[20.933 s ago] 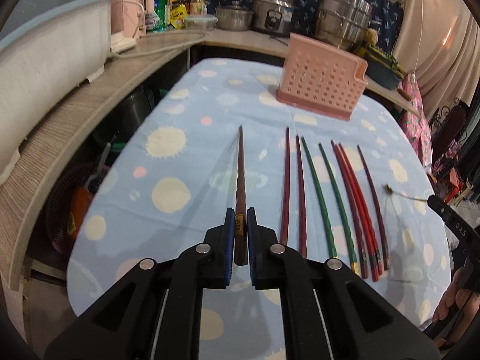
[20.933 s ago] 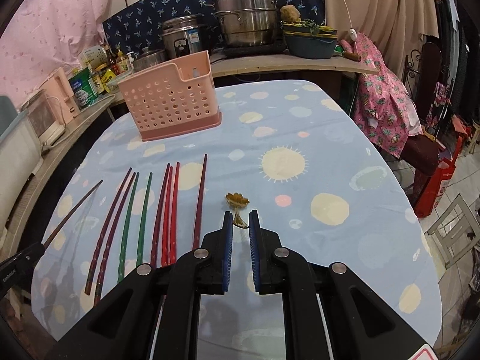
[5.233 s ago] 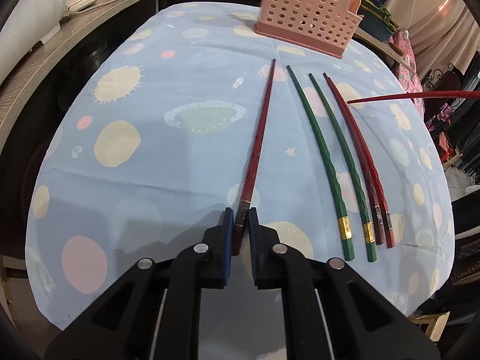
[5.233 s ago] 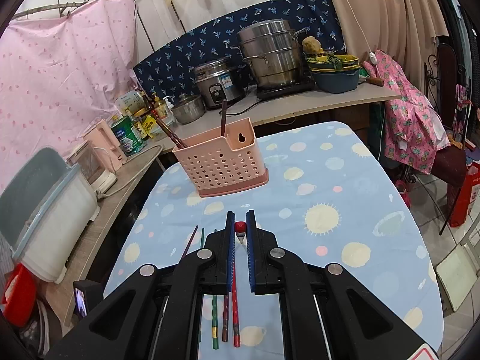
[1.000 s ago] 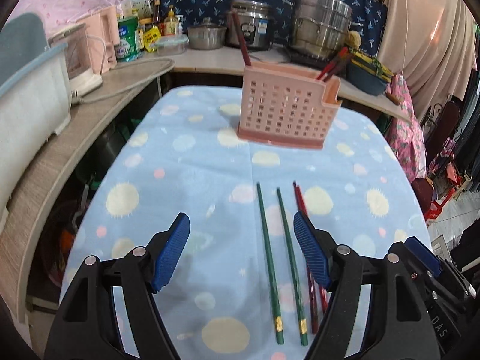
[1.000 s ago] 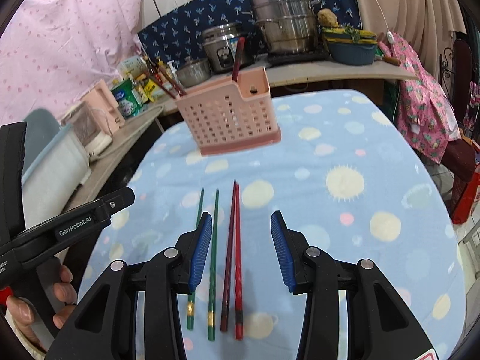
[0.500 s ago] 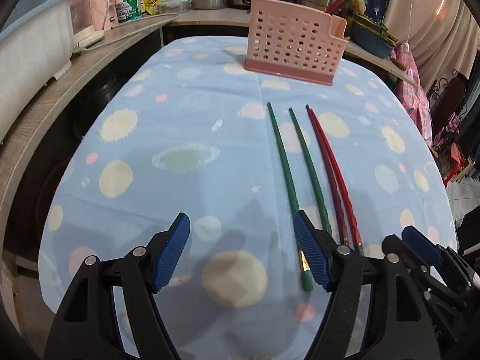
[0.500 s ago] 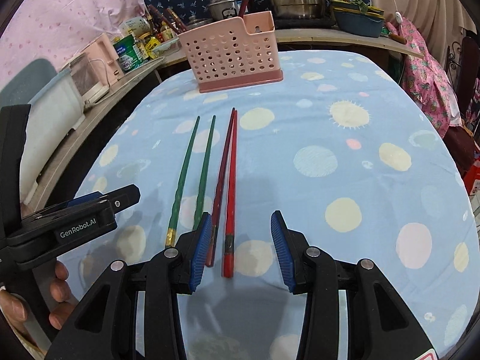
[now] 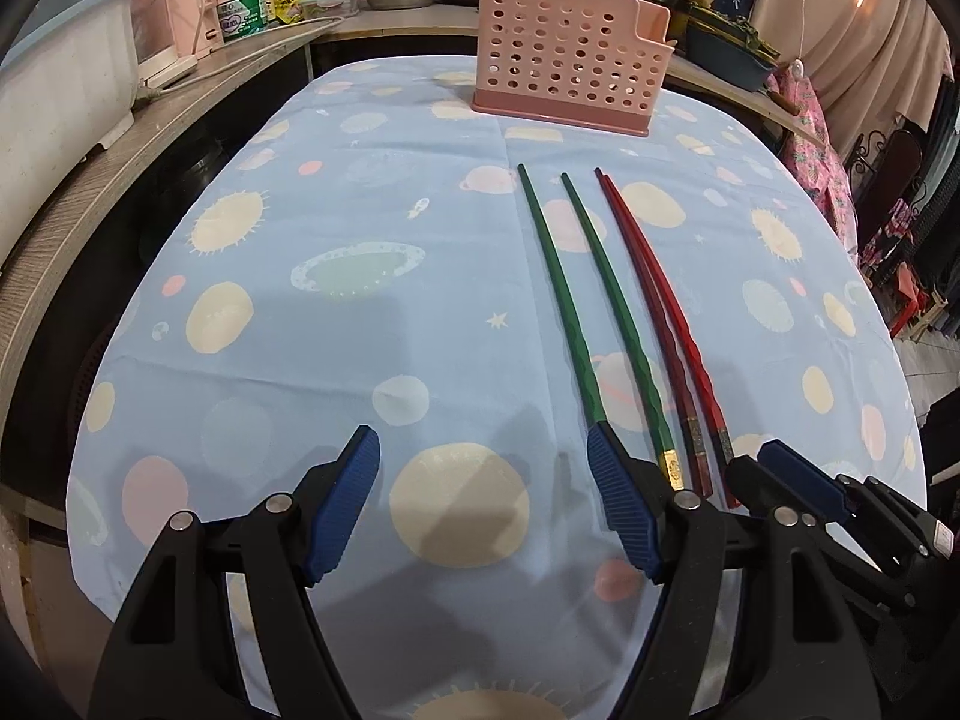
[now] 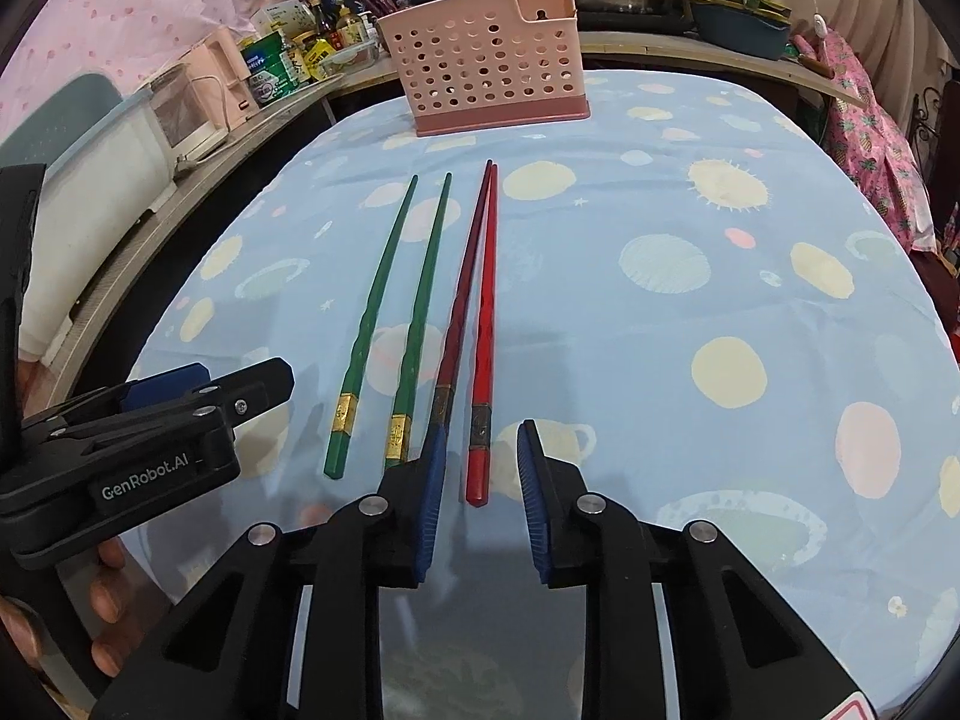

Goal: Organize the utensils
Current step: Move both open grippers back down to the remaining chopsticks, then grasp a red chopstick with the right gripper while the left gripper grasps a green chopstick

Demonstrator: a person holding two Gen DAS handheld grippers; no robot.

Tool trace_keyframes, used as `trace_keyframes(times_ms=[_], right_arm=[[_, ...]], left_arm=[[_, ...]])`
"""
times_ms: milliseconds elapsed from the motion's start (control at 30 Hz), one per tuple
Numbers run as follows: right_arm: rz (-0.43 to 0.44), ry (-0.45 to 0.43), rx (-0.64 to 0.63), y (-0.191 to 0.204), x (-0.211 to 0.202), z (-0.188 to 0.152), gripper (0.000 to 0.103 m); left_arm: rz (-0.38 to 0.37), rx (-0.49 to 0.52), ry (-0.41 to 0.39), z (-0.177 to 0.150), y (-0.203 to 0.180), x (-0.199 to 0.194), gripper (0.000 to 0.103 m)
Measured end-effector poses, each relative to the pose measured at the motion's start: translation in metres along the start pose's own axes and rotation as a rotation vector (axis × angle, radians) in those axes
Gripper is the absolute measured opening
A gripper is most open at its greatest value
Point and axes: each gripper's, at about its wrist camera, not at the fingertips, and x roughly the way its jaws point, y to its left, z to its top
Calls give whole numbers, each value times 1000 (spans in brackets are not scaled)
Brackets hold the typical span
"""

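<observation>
Four chopsticks lay side by side on the counter (image 9: 336, 276), which was covered by a light blue cloth printed with suns and planets: two green chopsticks (image 10: 384, 306) on the left, then a dark red chopstick (image 10: 459, 294) and a bright red chopstick (image 10: 485, 324) whose far tips touched. Beyond their tips, well apart, stood the pink perforated utensil holder (image 10: 486, 69), with a few sticks rising from it. The right gripper (image 10: 477, 498) hung low over the near end of the bright red chopstick; its jaws had just been closing, and that butt end lay between the blue pads with a gap on either side, not yet pinched, while the left pad covered the end of the dark red one. The left gripper (image 9: 483, 507) had its jaws spread wide and held nothing; its right pad sat over the near end of the leftmost green chopstick (image 9: 555, 294), and bare cloth showed between the pads.
</observation>
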Motion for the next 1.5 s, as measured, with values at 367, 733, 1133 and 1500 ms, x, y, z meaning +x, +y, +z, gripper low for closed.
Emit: trace_keyframes(times_ms=[367, 733, 1133, 1500], right_arm=[[-15, 17, 16, -7, 6, -6, 7], [-17, 12, 42, -14, 4, -7, 7], [-9, 11, 50, -16, 4, -7, 7], [-9, 13, 51, -16, 4, -7, 7]], left_arm=[[-16, 26, 11, -3, -10, 1, 68], [-28, 65, 40, -8, -24, 11, 68], [14, 85, 52, -10, -27, 21, 58], [-7, 92, 57, -9, -24, 18, 7]])
